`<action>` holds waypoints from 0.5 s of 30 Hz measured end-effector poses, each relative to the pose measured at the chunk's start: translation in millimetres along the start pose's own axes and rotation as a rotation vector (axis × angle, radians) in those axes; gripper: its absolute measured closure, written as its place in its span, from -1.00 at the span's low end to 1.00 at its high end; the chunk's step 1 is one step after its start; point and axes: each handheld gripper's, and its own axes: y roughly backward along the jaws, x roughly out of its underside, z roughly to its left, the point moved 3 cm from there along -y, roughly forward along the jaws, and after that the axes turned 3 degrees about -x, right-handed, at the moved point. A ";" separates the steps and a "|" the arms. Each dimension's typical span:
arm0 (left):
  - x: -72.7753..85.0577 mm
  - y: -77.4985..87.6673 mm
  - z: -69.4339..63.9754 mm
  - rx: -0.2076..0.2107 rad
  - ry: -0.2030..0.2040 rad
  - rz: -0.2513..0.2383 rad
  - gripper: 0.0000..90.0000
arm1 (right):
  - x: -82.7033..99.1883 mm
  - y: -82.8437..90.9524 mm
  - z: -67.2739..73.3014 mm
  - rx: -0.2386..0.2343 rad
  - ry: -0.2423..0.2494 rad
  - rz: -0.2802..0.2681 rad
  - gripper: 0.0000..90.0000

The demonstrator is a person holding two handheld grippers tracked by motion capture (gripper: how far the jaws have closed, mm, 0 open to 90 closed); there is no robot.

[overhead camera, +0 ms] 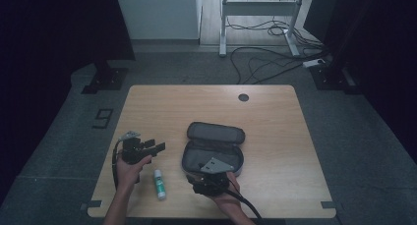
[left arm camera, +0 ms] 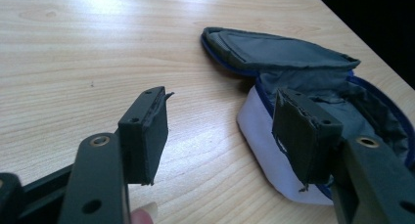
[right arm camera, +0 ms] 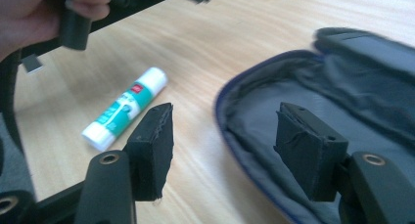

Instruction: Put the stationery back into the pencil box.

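Note:
An open grey pencil case [overhead camera: 214, 145] with a blue zip edge lies on the wooden table [overhead camera: 275, 131], its lid folded back. A white glue stick [overhead camera: 159, 183] with a green label lies to its left near the front edge. My left gripper [overhead camera: 156, 147] is held left of the case, pointing at it, open and empty; in the left gripper view the left gripper [left arm camera: 222, 101] faces the case [left arm camera: 288, 53]. My right gripper [overhead camera: 206, 180] hovers at the case's near end. In the right gripper view the right gripper [right arm camera: 226, 116] is open and empty, above the case's rim [right arm camera: 235, 92], with the glue stick [right arm camera: 125, 109] to the left.
A round cable hole [overhead camera: 243, 97] sits near the table's far edge. Beyond the table stand a white desk frame [overhead camera: 260, 9] and loose cables [overhead camera: 265, 63] on the floor. Dark curtains flank both sides.

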 end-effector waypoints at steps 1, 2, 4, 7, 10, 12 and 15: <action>-0.4 1.0 -0.4 0.002 -0.002 -0.004 -0.15 | 0.9 -3.2 3.3 -0.008 0.006 0.008 -0.14; -0.7 1.6 -0.6 0.003 -0.002 -0.005 -0.15 | 1.9 -6.3 6.6 -0.016 0.012 0.017 -0.14; -1.6 3.0 -0.5 0.005 -0.006 -0.006 -0.15 | 3.3 -11.1 11.8 -0.021 0.019 0.021 -0.11; -1.9 3.9 0.2 0.007 -0.003 -0.009 -0.16 | 2.1 -19.1 19.1 -0.039 0.010 0.014 -0.09; -1.7 4.9 1.5 0.005 -0.001 -0.009 -0.16 | -2.3 -25.6 26.9 -0.053 0.007 0.004 -0.08; -1.7 5.2 1.9 0.005 0.000 -0.009 -0.16 | -5.4 -29.8 31.4 -0.063 0.009 -0.002 -0.08; -1.9 5.4 2.0 0.007 -0.001 -0.008 -0.16 | -10.0 -37.5 39.5 -0.072 0.018 -0.001 -0.07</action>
